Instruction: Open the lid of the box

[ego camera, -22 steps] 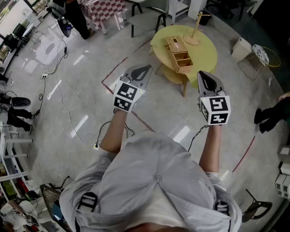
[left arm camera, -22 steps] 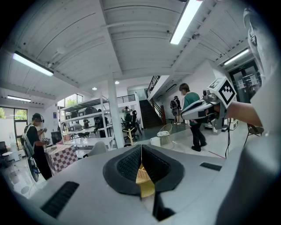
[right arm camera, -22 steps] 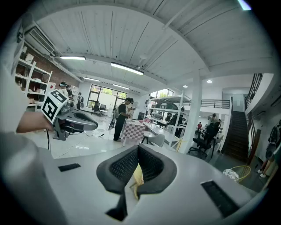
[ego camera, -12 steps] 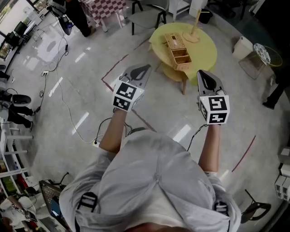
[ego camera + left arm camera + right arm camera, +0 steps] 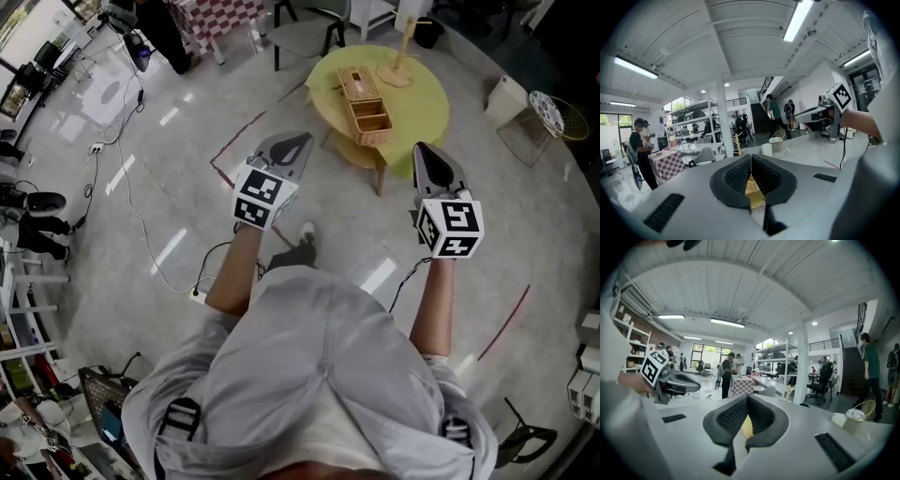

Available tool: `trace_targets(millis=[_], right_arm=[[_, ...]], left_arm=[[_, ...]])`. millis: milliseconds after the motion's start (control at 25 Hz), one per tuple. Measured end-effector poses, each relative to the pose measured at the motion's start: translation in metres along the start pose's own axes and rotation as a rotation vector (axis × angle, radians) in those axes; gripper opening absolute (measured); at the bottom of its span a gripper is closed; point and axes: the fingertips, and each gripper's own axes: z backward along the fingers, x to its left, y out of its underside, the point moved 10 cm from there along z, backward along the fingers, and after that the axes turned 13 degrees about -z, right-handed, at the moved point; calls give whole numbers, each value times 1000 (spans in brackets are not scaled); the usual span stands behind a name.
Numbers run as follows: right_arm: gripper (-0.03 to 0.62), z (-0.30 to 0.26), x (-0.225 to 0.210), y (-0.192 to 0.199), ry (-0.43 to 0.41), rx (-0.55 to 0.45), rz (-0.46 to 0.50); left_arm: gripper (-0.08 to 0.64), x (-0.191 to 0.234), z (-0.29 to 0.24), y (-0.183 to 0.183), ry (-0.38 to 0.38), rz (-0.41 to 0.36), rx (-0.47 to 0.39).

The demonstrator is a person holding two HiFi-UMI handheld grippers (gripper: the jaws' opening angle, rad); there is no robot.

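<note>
A person in a grey shirt stood on the polished floor with both forearms held out level. This appeared to be an approach stance, made well short of the work. The left gripper had its jaws pressed together on nothing. The right gripper was likewise closed and empty, its ribbed pads meeting edge to edge. Both pointed ahead toward a round yellow table, probably so that either could reach in once the person drew near.

The box, a woven basket type, sat near the middle of that table, well apart from both grippers. A wooden stand stood just beyond it.

From the head view, what looked like its lid covered the far half. The near half seemed open-topped, though the box was too small to tell whether any hinge or catch was there. In both gripper views the closed jaws blocked the box, and only a sliver of yellow showed between the pads. Other people stood at tables in the background, too far off to make out what they were doing.
</note>
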Motion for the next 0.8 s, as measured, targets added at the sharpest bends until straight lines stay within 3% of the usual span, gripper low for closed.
trace_targets(millis=[360,800], right_arm=[[23,-60,-26,3,-40,53,4],[23,-193,-81,-10,3,94,-19]], left_arm=[[31,34,-55,15,-9,29,-1],[31,130,-177,44,45,39,11]])
